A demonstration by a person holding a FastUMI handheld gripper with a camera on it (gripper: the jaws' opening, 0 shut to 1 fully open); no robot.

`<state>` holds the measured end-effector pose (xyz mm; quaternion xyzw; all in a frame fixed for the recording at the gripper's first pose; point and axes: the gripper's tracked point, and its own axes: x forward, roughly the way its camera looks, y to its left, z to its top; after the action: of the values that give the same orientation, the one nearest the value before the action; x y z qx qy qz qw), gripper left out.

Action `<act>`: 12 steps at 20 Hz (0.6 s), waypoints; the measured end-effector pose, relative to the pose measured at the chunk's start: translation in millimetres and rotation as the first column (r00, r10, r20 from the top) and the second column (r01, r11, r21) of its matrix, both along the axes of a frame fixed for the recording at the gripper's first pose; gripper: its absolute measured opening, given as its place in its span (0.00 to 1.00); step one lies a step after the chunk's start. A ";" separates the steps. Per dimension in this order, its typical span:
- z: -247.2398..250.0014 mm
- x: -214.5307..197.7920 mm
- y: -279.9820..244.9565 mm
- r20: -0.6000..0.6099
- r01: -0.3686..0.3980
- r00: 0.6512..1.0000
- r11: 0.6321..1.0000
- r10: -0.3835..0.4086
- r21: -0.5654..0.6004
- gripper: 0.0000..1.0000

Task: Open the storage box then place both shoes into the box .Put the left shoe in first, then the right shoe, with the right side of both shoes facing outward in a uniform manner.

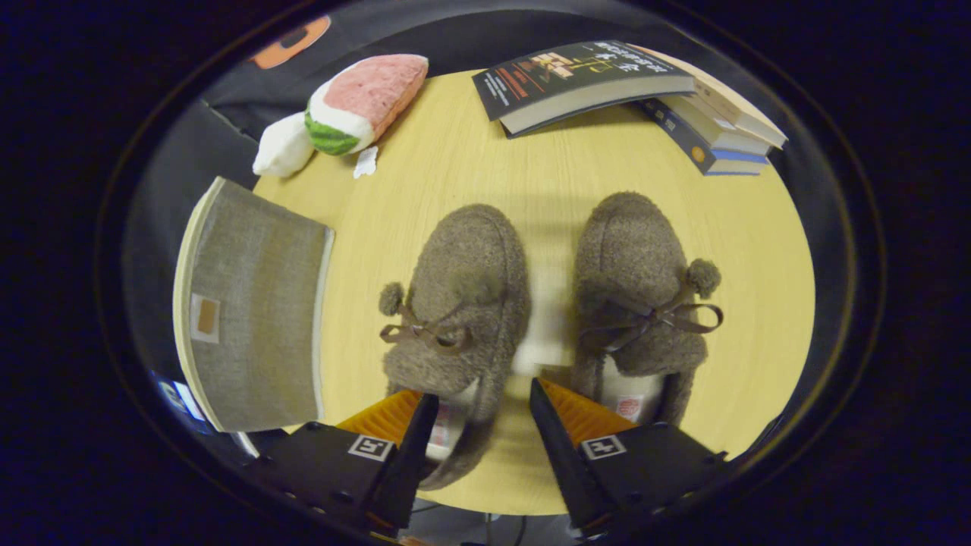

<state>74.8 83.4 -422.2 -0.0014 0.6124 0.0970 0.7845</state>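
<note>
Fuzzy left shoe (pixel 459 303) heel hidden between spread tool (pixel 480 406) fingers.

Two shoes (pixel 546 303) side by side on table (pixel 531 174), storage box (pixel 250 303) left, books (pixel 630 91) beyond

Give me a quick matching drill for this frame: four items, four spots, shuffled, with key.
1. storage box
2. watermelon plush
3. books
4. left slipper

A. heel between the open fingers of the gripper
B. far edge of the table, beyond the right slipper
C. beside the left slipper, lid shut
D. beyond the box, by the booth wall

Pairs: 1-C, 2-D, 3-B, 4-A
</note>
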 end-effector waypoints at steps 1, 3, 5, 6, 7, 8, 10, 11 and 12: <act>-0.3 2.4 -4.2 0.022 -0.009 1.000 1.000 0.010 -0.013 0.60; -3.2 1.2 -4.7 0.020 0.002 1.000 1.000 -0.002 0.002 0.52; -6.4 3.7 -1.6 0.001 0.032 0.999 0.999 -0.032 0.022 0.44; -8.2 4.4 -0.1 -0.004 0.031 1.000 0.999 -0.031 0.022 0.41; -10.1 4.4 1.9 -0.010 0.027 1.000 0.999 -0.027 0.024 0.41; -9.4 7.8 8.8 -0.011 0.019 1.000 0.998 -0.018 0.060 0.40; -9.8 5.7 8.6 -0.036 0.072 0.997 0.995 -0.070 0.074 0.12; -7.9 4.9 9.4 -0.045 0.092 0.995 0.992 -0.089 0.084 0.11; -8.2 2.2 8.8 -0.047 0.120 0.992 0.989 -0.116 0.091 0.11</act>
<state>77.0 92.1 -430.4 0.0736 0.6223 0.0790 0.7753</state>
